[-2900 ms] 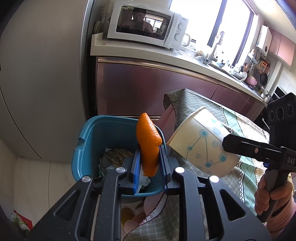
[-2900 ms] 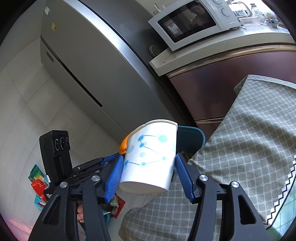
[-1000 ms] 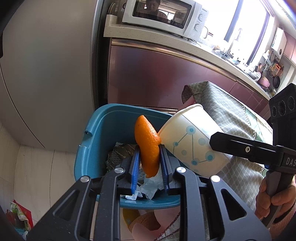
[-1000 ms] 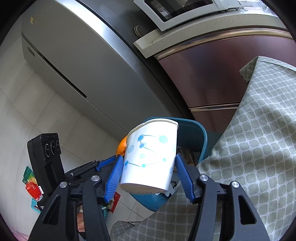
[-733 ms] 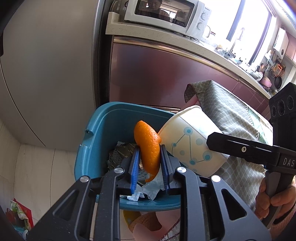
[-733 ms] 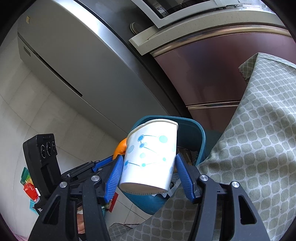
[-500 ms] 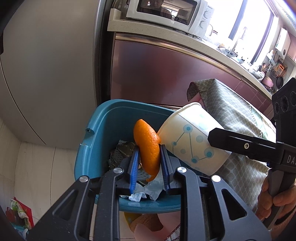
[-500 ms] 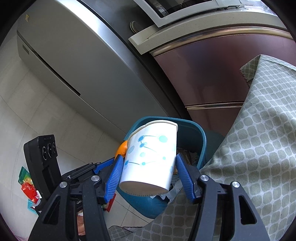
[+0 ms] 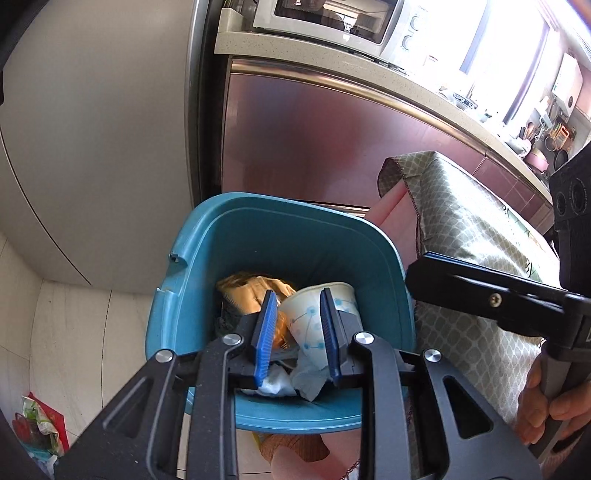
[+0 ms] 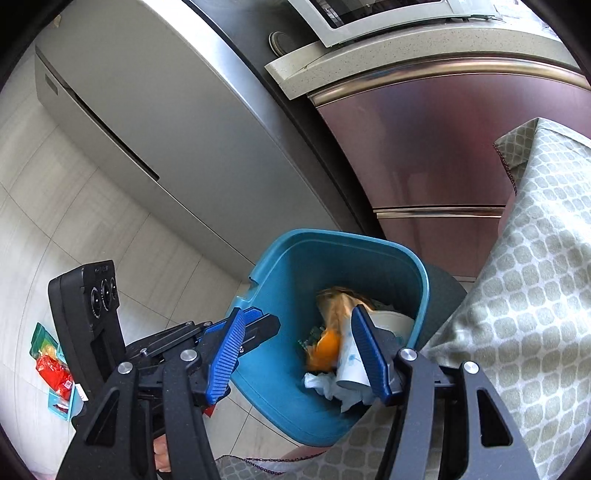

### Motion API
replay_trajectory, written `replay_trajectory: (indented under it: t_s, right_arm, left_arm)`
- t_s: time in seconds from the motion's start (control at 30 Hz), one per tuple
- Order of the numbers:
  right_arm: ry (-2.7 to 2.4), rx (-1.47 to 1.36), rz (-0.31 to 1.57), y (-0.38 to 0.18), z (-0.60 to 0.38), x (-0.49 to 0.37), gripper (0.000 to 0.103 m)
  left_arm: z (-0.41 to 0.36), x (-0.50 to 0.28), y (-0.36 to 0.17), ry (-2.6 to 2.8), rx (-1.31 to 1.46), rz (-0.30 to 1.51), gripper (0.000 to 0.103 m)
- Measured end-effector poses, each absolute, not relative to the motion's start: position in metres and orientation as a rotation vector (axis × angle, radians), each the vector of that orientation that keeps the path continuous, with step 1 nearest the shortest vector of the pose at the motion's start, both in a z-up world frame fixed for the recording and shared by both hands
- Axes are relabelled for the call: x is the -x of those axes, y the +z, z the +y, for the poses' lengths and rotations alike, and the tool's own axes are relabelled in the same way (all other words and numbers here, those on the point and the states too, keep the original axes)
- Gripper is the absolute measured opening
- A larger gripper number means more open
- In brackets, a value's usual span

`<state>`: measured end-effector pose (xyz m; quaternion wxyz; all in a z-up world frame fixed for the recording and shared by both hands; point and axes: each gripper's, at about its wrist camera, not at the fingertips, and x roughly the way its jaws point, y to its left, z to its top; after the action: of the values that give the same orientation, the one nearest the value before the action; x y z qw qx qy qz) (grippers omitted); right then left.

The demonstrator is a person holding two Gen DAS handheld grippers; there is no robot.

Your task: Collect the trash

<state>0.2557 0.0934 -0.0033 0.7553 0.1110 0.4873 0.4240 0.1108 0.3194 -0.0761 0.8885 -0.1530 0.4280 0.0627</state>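
A teal trash bin [image 9: 207, 229] stands on the floor beside the table. Inside it lie the white paper cup [image 9: 306, 321] with blue dots, on its side, and the orange peel [image 10: 327, 347], among crumpled tissue and a tan wrapper [image 9: 251, 288]. My left gripper [image 9: 297, 295] hovers over the bin, open, with nothing between its blue pads. My right gripper [image 10: 298, 314] is also above the bin [image 10: 280, 251], open and empty, and the cup [image 10: 391, 321] lies below its right finger. A hand grips the right gripper's handle.
A grey fridge [image 9: 92, 129] and a maroon cabinet [image 9: 314, 140] with a microwave [image 9: 332, 18] on it stand behind the bin. A table under a green patterned cloth [image 9: 461, 229] is close on the right. Snack packets [image 10: 51, 365] lie on the tiled floor.
The orange peel has left my left gripper and the paper cup has left my right gripper. Both now lie in the bin. Both grippers stay above it.
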Motion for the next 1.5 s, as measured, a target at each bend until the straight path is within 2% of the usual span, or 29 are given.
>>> replay_trajectory:
  t_s: [0.1,0.4,0.5,0.57,0.67,0.77,1.3,1.5]
  right_arm:
    - [0.926,-0.243,1.062,-0.003,0.089,-0.253,0.061]
    - [0.933,-0.209,1.028,0.003,0.08,-0.24,0.064]
    - [0.932,-0.201,0.996,0.008,0.073,-0.233,0.067]
    - [0.922,-0.195,0.968,0.013,0.067,-0.226,0.069]
    - [0.908,-0.178,0.931,0.018,0.056,-0.214,0.071]
    - [0.874,-0.157,0.883,0.025,0.041,-0.202,0.074]
    - [0.629,-0.082,0.612,0.063,-0.057,-0.12,0.096]
    - [0.522,-0.06,0.505,0.074,-0.089,-0.089,0.096]
  left_arm:
    - [0.318,-0.109,-0.077,0.129,0.319,0.887,0.027]
    - [0.301,-0.088,-0.056,0.123,0.267,0.814,0.048]
    - [0.293,-0.079,-0.044,0.125,0.247,0.777,0.062]
    - [0.287,-0.073,-0.037,0.128,0.234,0.754,0.077]
    - [0.279,-0.061,-0.026,0.136,0.219,0.721,0.092]
    - [0.268,-0.05,-0.017,0.134,0.195,0.685,0.097]
    - [0.191,0.01,0.022,0.138,0.11,0.503,0.097]
    - [0.158,0.026,0.035,0.112,0.088,0.451,0.097]
